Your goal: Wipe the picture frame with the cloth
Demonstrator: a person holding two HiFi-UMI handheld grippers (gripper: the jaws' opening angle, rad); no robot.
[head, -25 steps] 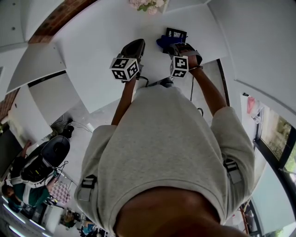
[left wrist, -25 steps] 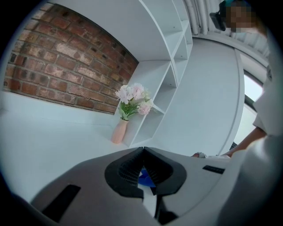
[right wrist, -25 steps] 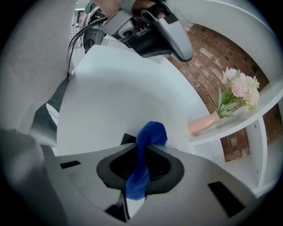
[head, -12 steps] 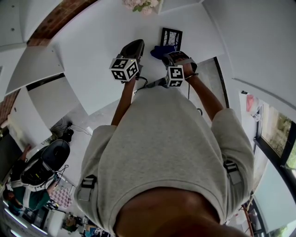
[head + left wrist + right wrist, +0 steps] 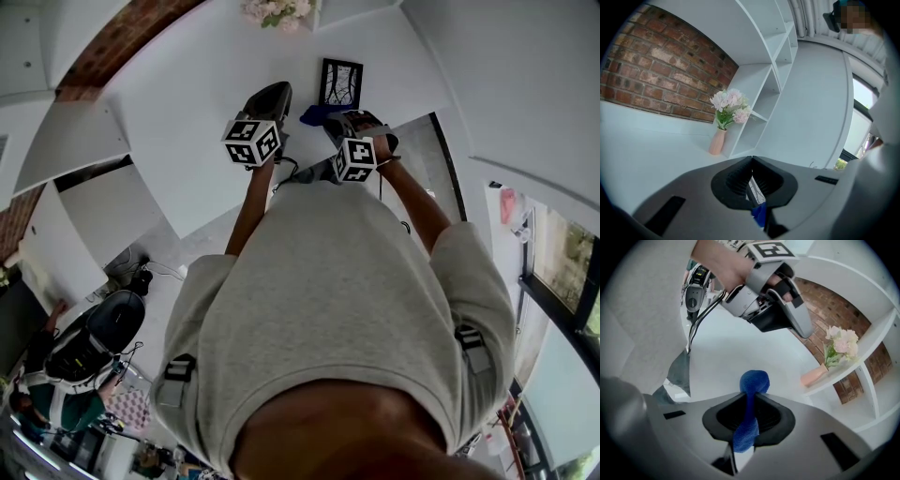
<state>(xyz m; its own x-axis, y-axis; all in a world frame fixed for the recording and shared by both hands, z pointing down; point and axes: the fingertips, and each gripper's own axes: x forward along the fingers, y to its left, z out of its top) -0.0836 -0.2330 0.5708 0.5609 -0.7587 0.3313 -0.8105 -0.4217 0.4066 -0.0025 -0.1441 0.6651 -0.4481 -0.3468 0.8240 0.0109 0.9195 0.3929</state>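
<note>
A black picture frame [image 5: 341, 83] stands on the white table [image 5: 187, 122], fully visible in the head view. My right gripper [image 5: 334, 120] is shut on the blue cloth [image 5: 314, 113], just short of the frame's lower left. In the right gripper view the cloth [image 5: 749, 401] is pinched between the jaws and bulges out beyond them. My left gripper [image 5: 272, 94] hovers to the left of the frame with its jaws shut together and nothing held [image 5: 751, 161]. A sliver of the frame and the blue cloth [image 5: 760, 213] shows through the slit behind the tips.
A pink vase of pale flowers [image 5: 725, 117] stands at the back of the table beside a white open shelf unit [image 5: 776, 84]. A brick wall [image 5: 656, 70] runs behind. Cables [image 5: 701, 315] trail from the left gripper [image 5: 780, 305] over the table edge.
My right gripper has drawn back from the picture frame toward me with the cloth, uncovering the frame. The left gripper has barely moved.
</note>
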